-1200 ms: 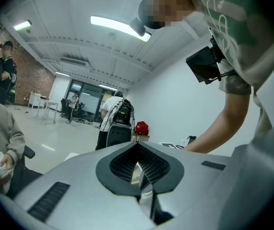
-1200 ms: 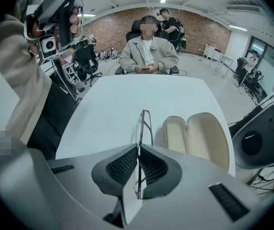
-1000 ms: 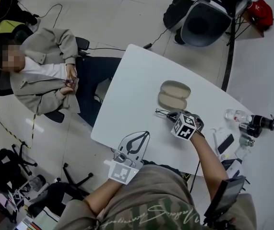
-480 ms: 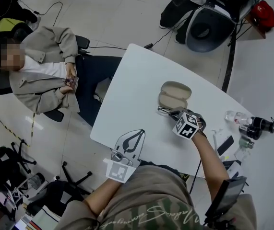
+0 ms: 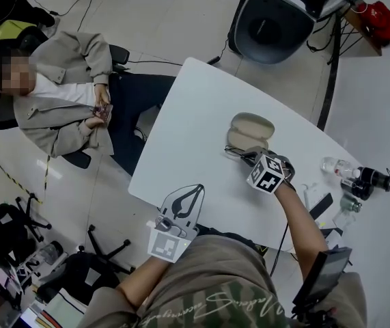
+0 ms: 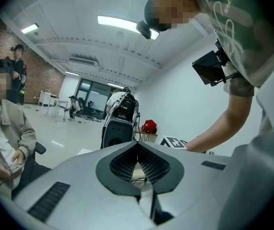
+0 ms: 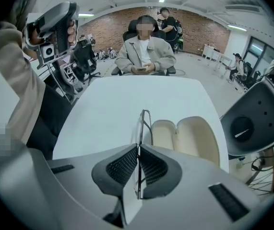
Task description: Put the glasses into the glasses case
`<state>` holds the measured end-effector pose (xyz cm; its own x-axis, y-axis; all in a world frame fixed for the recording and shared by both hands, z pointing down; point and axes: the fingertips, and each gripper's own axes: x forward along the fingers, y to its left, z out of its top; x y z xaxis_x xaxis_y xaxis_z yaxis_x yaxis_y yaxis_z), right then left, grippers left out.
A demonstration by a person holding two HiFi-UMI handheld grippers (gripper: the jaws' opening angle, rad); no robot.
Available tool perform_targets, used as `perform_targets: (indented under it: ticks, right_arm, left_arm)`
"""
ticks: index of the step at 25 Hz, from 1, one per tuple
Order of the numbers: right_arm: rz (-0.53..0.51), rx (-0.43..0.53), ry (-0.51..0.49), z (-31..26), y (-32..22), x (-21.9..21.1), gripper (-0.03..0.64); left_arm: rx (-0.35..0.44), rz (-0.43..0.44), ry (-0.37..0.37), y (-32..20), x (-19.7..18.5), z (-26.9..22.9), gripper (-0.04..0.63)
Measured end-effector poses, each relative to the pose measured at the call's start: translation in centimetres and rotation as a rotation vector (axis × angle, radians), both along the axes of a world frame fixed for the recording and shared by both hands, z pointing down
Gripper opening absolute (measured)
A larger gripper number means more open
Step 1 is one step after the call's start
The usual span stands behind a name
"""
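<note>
A white table [image 5: 193,125] carries an open beige glasses case [image 5: 251,130], which lies toward the far right of the top with both hollow halves facing up. The right gripper [image 5: 253,158] sits just on the near side of the case, its marker cube on top. Its jaws are clamped on the glasses [image 5: 235,154]. In the right gripper view the thin dark frame [image 7: 144,121] runs edge-on between the two ribbed pads and sticks out past the tips, ending right at the left rim of the case [image 7: 187,137]. Whether the glasses touch the tabletop I cannot tell.

The left gripper [image 5: 190,197] is held well apart from the case, over the near left edge of the table and pointing toward the far side. In its own view the left gripper's [image 6: 137,148] jaws meet at the tips with nothing held between them. Only a small gap between the curved pads lets the table show through.

At the right end of the table stand a clear bottle [image 5: 332,165] and a dark bottle [image 5: 371,177]. Left of the table a seated person [image 5: 61,111] in a grey jacket holds a small object in both hands. A large black speaker-like unit [image 5: 276,20] stands on the floor beyond the far edge.
</note>
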<state>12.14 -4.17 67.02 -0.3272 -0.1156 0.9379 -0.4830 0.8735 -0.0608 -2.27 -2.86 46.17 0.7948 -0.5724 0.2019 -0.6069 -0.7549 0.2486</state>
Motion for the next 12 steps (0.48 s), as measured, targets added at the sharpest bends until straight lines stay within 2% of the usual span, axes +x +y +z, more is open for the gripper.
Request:
perform_targets:
  ticks: [4, 8, 12]
  right_arm:
    - [0.024, -0.011, -0.031, -0.1, -0.2, -0.2, 0.031]
    - [0.051, -0.014, -0.033, -0.2, -0.7, 0.1, 0.03]
    - [0.066, -0.017, -0.037, -0.4, -1.4, 0.9, 0.031]
  left_arm:
    - [0.084, 0.069, -0.039, 0.5, 1.1, -0.6, 0.006]
    - [0.081, 0.099, -0.022, 0.5, 2.0, -1.1, 0.006]
    - [0.071, 0.087, 0.029, 0.2, 2.6, -2.5, 0.006]
